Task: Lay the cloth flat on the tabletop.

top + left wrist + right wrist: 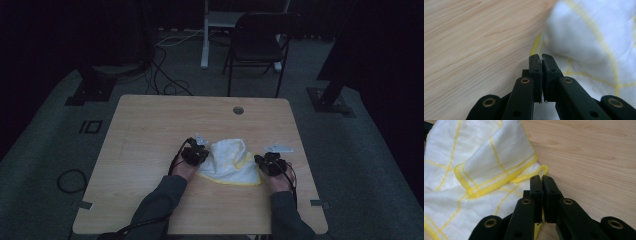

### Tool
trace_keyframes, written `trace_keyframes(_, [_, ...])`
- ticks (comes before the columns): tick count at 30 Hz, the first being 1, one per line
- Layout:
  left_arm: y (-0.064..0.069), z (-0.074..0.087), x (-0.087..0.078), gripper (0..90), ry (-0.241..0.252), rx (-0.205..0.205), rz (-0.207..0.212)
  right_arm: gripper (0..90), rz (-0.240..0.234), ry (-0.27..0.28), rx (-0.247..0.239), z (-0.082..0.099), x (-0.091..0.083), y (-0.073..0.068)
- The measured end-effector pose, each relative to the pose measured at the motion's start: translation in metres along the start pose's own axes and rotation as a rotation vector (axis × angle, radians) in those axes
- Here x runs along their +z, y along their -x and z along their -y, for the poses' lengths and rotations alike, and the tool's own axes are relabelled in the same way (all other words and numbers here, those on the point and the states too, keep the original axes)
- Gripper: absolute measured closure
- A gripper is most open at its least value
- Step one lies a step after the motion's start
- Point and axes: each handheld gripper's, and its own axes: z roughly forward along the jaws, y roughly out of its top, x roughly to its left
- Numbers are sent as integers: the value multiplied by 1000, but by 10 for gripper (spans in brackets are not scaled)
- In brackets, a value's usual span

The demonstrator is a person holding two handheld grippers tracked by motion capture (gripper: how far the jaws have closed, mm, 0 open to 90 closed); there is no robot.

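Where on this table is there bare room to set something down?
The wooden table is bare across its far half up to the round cable hole, and down its left side. It is crowded mid-front: the white yellow-edged cloth between both tools.

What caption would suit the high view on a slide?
A person's two grippers, left gripper and right gripper, pinch opposite edges of a white-and-yellow cloth on a wooden table.

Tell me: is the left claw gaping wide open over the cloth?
No: the left claw has its jaws pressed together, pinching the edge of the white cloth.

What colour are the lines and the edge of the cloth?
Yellow, on the white cloth; the right gripper view shows it best.
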Motion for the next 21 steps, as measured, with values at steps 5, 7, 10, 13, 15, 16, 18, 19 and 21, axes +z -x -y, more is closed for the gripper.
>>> trace_keyframes(5, [-18,18,-16,884,15,-92,-38,883,0,-4,-1,3,-4,2])
trace_keyframes(7, [-21,25,-22,885,16,-98,-48,883,-11,-2,-5,3,-4,1])
trace_keyframes(10, [-21,33,-29,885,22,-118,-60,884,-23,-7,-20,2,-3,-5])
trace_keyframes(13, [-19,41,-36,884,26,-132,-60,883,-31,-15,-31,2,-2,-9])
trace_keyframes(15, [-16,46,-41,883,26,-131,-62,883,-37,-18,-34,2,-2,-11])
trace_keyframes(16, [-14,49,-43,883,21,-123,-66,883,-39,-18,-38,2,-3,-13])
trace_keyframes(18, [-10,53,-49,881,15,-116,-66,882,-46,-22,-46,3,-5,-16])
trace_keyframes(19, [-8,56,-51,879,12,-115,-64,881,-49,-24,-55,3,-6,-17])
trace_keyframes(21, [-5,60,-56,862,10,-98,-60,876,-60,-30,-62,5,-8,-19])
